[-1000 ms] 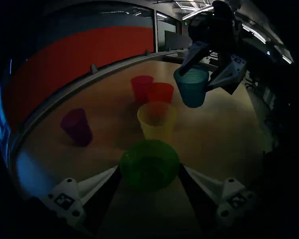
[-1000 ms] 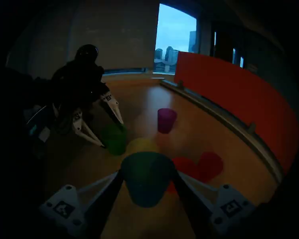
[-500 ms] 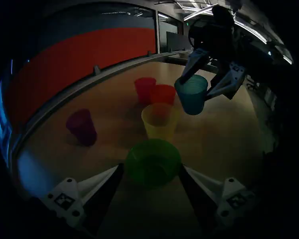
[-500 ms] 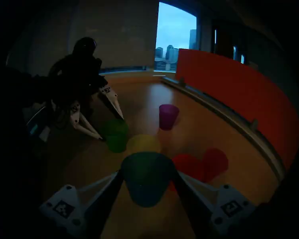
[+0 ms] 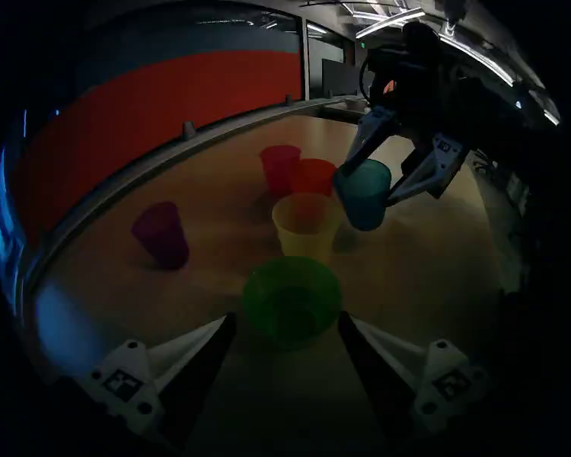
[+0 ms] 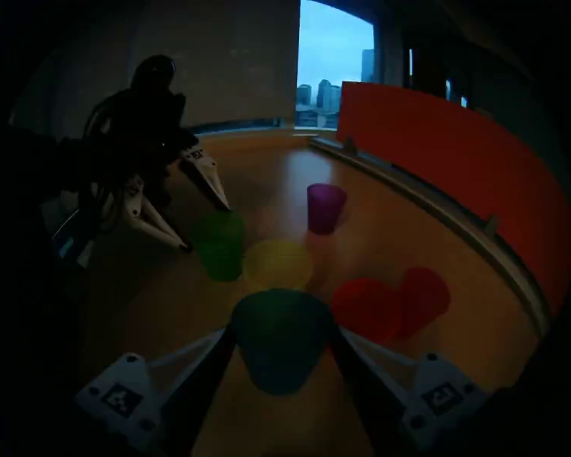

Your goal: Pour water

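Note:
In the left gripper view, my left gripper (image 5: 285, 324) is shut on a green cup (image 5: 291, 301) low over the wooden table (image 5: 415, 259). Just beyond it stands a yellow cup (image 5: 307, 225). Right of that cup's rim, slightly tilted, hangs a teal cup (image 5: 362, 193) with my right gripper (image 5: 365, 188) shut on it. In the right gripper view, the teal cup (image 6: 282, 339) sits between the right gripper's (image 6: 282, 331) fingers, with the yellow cup (image 6: 278, 264) directly ahead. The green cup (image 6: 221, 244) is left of it in the left gripper (image 6: 205, 227).
Two red cups (image 5: 279, 167) (image 5: 313, 177) stand together behind the yellow cup, and a purple cup (image 5: 162, 234) stands alone to the left. A red wall panel (image 5: 171, 99) with a rail runs along the table's far edge. The room is dim.
The right gripper has brought the teal cup down and closer to the yellow cup's rim. The green cup in the left gripper has barely shifted.

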`<action>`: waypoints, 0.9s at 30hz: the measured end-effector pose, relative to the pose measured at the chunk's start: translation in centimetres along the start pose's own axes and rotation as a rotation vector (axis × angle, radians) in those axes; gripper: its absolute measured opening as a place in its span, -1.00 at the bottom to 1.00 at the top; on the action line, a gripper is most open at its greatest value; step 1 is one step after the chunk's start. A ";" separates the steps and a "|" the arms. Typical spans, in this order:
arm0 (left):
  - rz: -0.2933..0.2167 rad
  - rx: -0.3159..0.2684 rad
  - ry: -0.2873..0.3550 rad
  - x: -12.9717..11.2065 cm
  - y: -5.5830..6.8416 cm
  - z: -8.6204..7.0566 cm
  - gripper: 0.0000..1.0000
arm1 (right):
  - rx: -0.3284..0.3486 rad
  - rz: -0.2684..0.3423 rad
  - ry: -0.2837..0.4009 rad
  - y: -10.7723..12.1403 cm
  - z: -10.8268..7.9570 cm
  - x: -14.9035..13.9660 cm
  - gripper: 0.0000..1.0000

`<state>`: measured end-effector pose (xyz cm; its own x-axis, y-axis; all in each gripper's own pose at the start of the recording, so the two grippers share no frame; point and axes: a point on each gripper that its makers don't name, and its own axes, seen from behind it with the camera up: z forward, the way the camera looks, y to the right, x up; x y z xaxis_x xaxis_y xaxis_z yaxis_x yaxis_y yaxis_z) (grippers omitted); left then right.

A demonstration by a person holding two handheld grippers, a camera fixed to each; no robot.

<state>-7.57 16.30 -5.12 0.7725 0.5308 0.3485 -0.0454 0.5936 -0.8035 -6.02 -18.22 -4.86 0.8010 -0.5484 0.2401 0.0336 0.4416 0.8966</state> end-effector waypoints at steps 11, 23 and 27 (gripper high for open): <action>-0.008 0.012 0.002 -0.4 -0.1 -0.8 0.87 | 0.005 0.011 -0.014 -0.2 0.7 -1.0 0.96; -0.020 0.012 0.015 -0.4 0.1 -1.5 0.89 | 0.004 0.013 -0.023 -0.3 0.9 -1.6 0.97; -0.013 0.011 0.014 -0.5 0.2 -1.7 0.90 | 0.002 0.011 -0.030 -0.4 0.7 -1.8 0.97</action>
<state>-6.90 15.08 -6.27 0.7821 0.5142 0.3520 -0.0419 0.6070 -0.7936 -7.85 -17.89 -5.41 0.7829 -0.5646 0.2614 0.0237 0.4469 0.8943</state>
